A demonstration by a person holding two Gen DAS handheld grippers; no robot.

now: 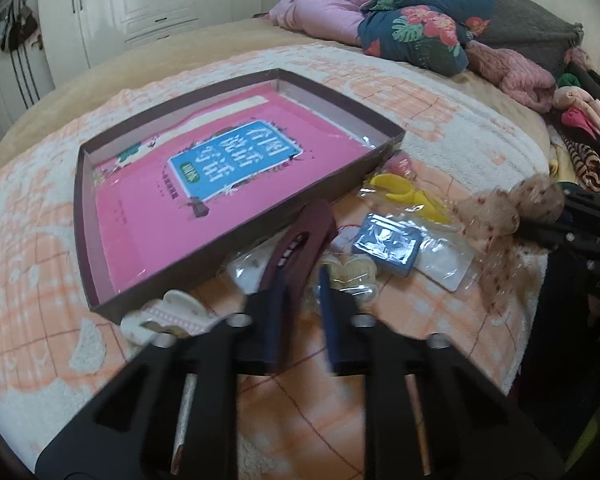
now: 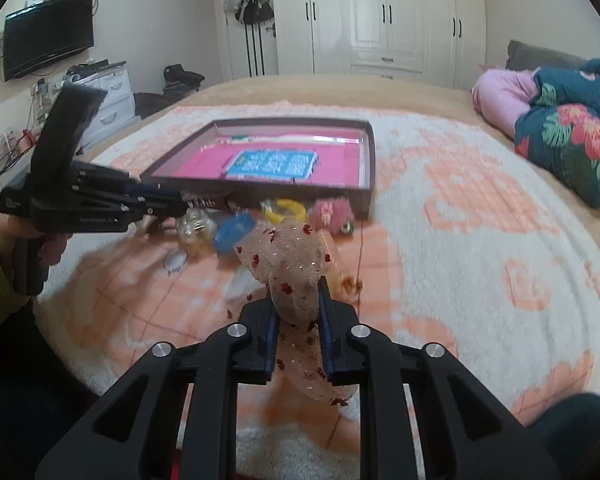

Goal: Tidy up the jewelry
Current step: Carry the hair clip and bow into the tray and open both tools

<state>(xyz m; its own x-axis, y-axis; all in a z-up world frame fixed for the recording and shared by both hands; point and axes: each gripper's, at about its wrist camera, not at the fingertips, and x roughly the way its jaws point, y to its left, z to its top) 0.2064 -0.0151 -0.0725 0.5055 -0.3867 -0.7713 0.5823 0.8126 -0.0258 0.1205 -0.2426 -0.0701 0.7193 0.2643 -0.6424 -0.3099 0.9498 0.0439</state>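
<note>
A shallow dark box with a pink book inside lies on the bed; it also shows in the right wrist view. My left gripper is shut on a dark red hair clip and holds it just in front of the box's near wall. My right gripper is shut on a sheer beige bow with red specks, lifted above the blanket. The bow also shows in the left wrist view. The left gripper shows at the left of the right wrist view.
Loose items lie in front of the box: a yellow clip, a blue packet, a white clip, clear bags, a pink fuzzy piece. Folded quilts lie at the back right.
</note>
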